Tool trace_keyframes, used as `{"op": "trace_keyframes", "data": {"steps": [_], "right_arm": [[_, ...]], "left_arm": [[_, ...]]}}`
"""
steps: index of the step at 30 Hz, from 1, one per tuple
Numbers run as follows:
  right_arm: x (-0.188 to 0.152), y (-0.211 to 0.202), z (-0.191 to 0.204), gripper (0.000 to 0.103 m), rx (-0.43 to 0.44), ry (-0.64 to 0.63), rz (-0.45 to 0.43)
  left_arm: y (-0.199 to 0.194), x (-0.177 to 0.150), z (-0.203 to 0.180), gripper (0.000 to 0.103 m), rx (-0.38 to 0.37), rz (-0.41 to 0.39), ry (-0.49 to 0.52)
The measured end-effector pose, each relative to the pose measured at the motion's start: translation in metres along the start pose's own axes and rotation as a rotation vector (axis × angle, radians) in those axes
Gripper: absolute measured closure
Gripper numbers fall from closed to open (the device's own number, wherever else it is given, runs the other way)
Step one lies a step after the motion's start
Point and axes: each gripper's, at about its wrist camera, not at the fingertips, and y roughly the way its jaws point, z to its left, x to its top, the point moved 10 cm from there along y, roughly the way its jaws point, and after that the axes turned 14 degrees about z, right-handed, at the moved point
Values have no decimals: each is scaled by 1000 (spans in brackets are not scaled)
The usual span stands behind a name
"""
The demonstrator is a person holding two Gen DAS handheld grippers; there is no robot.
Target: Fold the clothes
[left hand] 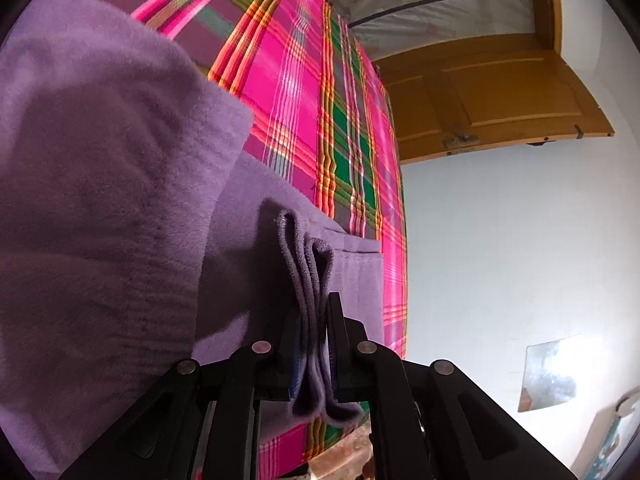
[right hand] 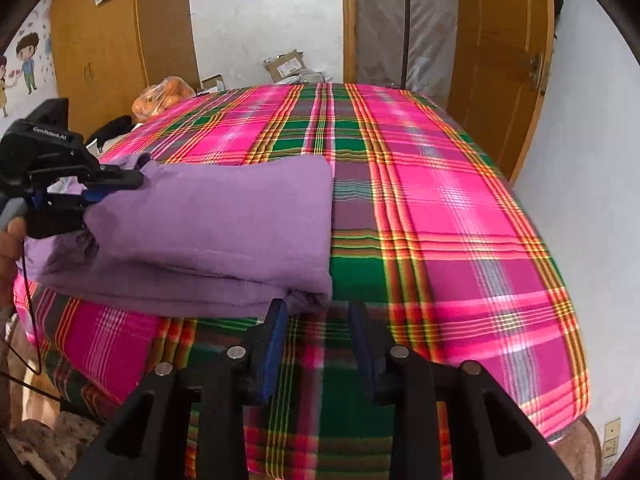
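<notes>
1. Right wrist view: purple garment [right hand: 208, 232] lies folded in layers on the plaid bed [right hand: 440, 216], toward its left side.
2. Left gripper [left hand: 314, 344] has its jaws clenched on a bunched edge of the garment.
3. Right gripper [right hand: 318, 344] hovers just beside the near corner, jaws released.

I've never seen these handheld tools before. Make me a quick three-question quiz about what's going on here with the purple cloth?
1. True or false: the left tool is clamped on a bunched edge of the purple garment.
2. Which tool is open and holding nothing: A) left, B) right?
3. Fill in: the garment lies on a pink and green ____ bedspread.

Key:
1. True; folded layers sit pinched between its fingers.
2. B; its fingers stand apart just short of the garment's near corner.
3. Plaid (checked).
</notes>
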Motion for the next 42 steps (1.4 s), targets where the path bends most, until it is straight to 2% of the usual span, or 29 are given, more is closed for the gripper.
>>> {"op": "trace_keyframes", "data": {"steps": [1,6,11,16,19,21,31,38,42], "right_arm": [[1,-4,0,70,1,6,-13],[15,-23,-2,70,18,27,-108],[28,-16,13,70,50,8,-103],[34,-6,45,70,88,-61,-95],[38,-2,66,70,124,-105,-97],[40,3,83,70,143,-138,-94],[29,12,138,70,133,-288,-76],[35,20,142,70,128,-252,-66],[27,15,159,70,143,-311,-55]], "left_arm": [[-4,-1,-2,89,11,-11,9],[-14,-5,-11,89,-6,-31,19],[-31,-11,-10,89,9,-60,30],[-56,-11,-11,89,33,-117,48],[-73,-18,-4,82,44,-137,56],[-78,-20,0,82,55,-146,50],[-112,-39,60,82,61,-182,-67],[-146,-58,98,82,79,-241,-123],[-161,-69,118,82,75,-259,-154]]}}
